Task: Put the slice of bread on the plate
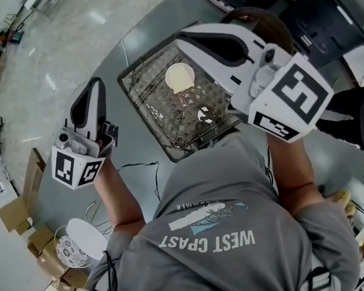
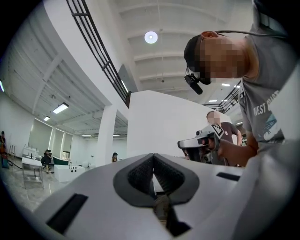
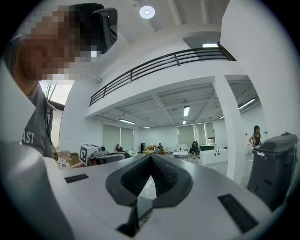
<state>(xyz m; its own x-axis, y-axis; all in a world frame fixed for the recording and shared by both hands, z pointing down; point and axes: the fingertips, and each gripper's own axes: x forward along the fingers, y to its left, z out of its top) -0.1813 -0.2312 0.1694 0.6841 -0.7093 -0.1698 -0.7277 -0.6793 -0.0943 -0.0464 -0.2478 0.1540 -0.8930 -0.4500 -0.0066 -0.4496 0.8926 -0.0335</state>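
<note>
Both grippers are held up high, pointing out level over the room, far above the table. My left gripper (image 1: 95, 84) (image 2: 153, 157) is shut with nothing between its jaws. My right gripper (image 1: 183, 38) (image 3: 151, 158) is shut and empty too, close under the head camera. Far below them a wire rack (image 1: 149, 103) sits on the grey table (image 1: 146, 23). A pale round disc (image 1: 179, 77) lies on it; whether it is the bread or a plate I cannot tell. Each gripper view shows the other gripper: the right one (image 2: 199, 143), the left one (image 3: 101, 157).
A small black-and-white thing (image 1: 205, 115) also lies on the rack. A white disc on a patterned bowl (image 1: 85, 237) and cardboard boxes (image 1: 18, 212) are at the lower left. A thin cable (image 1: 137, 167) crosses the table. A dark bin (image 3: 274, 164) stands right.
</note>
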